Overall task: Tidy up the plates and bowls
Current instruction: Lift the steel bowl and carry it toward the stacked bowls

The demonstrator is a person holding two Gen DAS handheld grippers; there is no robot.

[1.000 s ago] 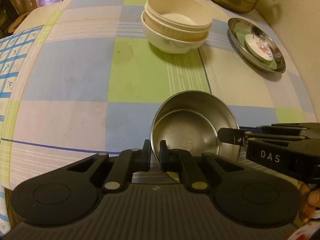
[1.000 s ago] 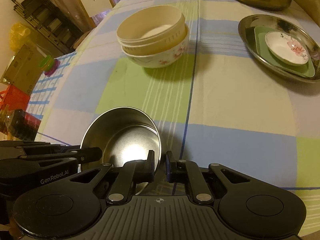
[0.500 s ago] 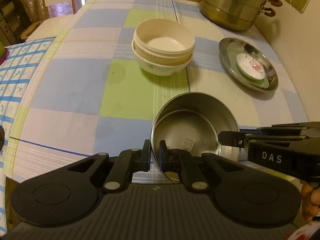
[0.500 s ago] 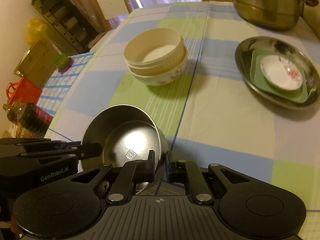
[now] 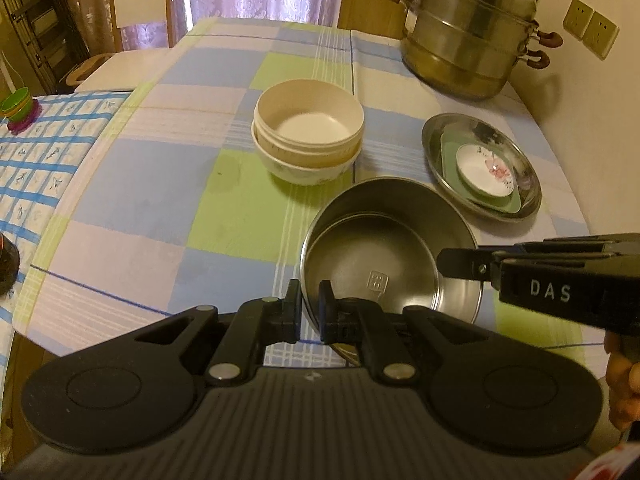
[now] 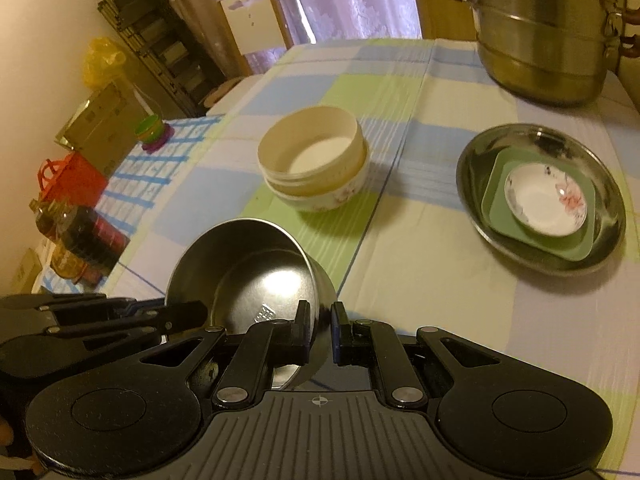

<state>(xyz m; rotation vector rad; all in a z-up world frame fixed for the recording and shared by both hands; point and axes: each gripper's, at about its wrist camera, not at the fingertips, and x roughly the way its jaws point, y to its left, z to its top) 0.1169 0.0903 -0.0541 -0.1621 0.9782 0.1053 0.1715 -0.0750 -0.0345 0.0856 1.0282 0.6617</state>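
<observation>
At the near edge of the table [image 5: 132, 204], between my two tools, sits the shiny round stainless-steel bowl [image 5: 384, 256], held tilted with its mouth toward the cameras. My left hand-held gripper [image 5: 310, 312] pinches its near rim, one finger outside and one inside the wall. My right hand-held gripper [image 6: 320, 328] clamps the rim on the other side in the same way. In the left view the right tool shows only as a black bar marked DAS, and its fingertip meets the rim where I cannot see the contact. The bowl's underside is hidden behind both gripper bodies, so I cannot tell whether it touches the cloth.

Beyond it, well apart, stand the stacked bowls [image 5: 308, 136]: I count one cream bowl nested in a white flowered bowl, with a band between them that may be a third; I cannot tell. To the right lies one round steel plate [image 6: 600, 184], carrying one green square plate [image 6: 496, 188] and, on that, one small white flowered dish [image 6: 544, 200].

At the far right corner stands one large tiered steel steamer pot [image 5: 464, 44], its top cut off in the right view. The checked blue, green and white tablecloth [image 5: 240, 208] covers the table. Off the left edge I make out small stacked coloured cups [image 6: 154, 132] and dark bottles [image 6: 80, 236], partly blurred.
</observation>
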